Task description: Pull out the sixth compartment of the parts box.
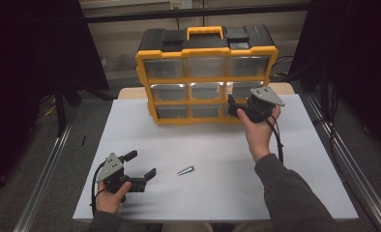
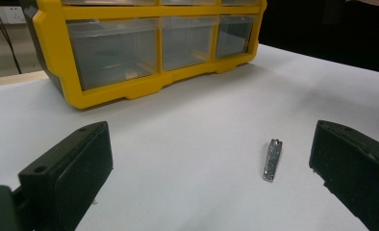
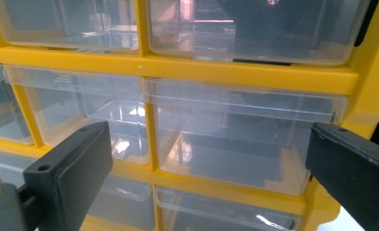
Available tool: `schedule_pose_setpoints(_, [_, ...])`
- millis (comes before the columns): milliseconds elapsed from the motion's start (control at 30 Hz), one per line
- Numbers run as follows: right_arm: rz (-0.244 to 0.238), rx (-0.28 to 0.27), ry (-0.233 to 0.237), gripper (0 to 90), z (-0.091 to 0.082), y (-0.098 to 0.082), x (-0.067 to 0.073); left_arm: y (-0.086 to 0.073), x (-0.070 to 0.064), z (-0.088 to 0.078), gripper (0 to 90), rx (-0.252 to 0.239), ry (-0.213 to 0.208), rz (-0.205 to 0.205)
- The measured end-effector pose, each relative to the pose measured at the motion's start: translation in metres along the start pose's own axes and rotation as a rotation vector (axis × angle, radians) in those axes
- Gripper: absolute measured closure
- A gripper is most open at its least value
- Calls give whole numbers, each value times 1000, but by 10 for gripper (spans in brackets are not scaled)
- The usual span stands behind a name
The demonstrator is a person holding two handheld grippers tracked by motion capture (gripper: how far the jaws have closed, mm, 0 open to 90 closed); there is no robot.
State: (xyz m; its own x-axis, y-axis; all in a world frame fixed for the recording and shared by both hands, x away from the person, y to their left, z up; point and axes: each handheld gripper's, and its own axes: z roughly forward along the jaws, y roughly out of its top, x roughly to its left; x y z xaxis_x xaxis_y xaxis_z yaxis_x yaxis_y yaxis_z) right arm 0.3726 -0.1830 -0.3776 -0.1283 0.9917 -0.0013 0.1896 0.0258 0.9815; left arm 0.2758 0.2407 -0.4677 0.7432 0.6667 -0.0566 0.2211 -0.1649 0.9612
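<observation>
Lower left of the high view: my left tool (image 1: 142, 164), jaws spread wide and empty, hovers over the white counter (image 1: 217, 193). Just right of it, at lower centre, the nail clipper (image 1: 185, 170) lies flat, not yet gripped. Farther up, my right tool (image 1: 231, 107), also wide, faces a clear right-hand drawer (image 3: 245, 139) of the yellow organizer (image 1: 207, 72); every drawer appears closed. I judge both steps remain.

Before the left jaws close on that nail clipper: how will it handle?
The nail clipper looks like metal, so probably stiff and slick. It lies flat and low on the white table, so it may skid rather than roll. Small, likely light.
</observation>
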Motion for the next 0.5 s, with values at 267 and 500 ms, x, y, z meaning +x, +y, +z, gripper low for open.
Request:
schedule_pose_setpoints(267, [8,-6,-5,16,9,1,3,0,0,0,13,-3,0,1])
schedule_pose_setpoints(500, [13,-2,-20,17,13,4,3,0,0,1,13,-18,-12,-11])
